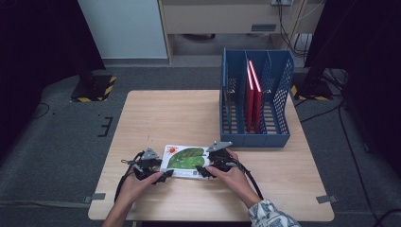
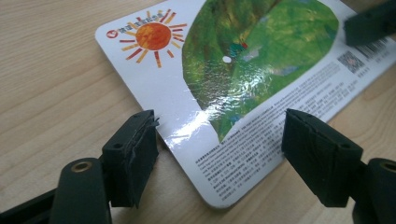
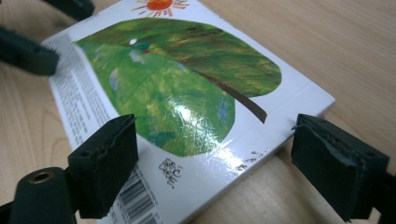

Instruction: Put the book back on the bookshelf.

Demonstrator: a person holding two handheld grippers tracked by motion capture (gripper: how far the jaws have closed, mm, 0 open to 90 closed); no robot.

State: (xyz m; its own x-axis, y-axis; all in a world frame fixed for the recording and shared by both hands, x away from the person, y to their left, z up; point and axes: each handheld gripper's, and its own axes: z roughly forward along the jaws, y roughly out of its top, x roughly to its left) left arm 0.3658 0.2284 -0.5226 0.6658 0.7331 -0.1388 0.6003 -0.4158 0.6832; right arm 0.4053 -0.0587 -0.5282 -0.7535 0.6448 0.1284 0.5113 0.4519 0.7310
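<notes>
Now the picture book (image 1: 185,161) lies flat, back cover up, near the front edge of the wooden table (image 1: 156,118), a hand at each short end. On the left end, the left gripper (image 1: 163,176) has its jaws spread to either side of the book's corner; in the left gripper view that gripper (image 2: 219,154) straddles the corner and one pad (image 2: 140,140) sits right at the cover's edge, though whether it presses I cannot tell. Over on the right end, the right gripper (image 1: 204,171) is released too: in the right gripper view the gripper (image 3: 212,161) stands wide over the barcode end, nothing pinched. Behind the book, well apart toward the far right, stands a blue file rack (image 1: 279,94) holding two red books (image 1: 254,94) upright in a middle slot. Between book and rack, bare wood.
</notes>
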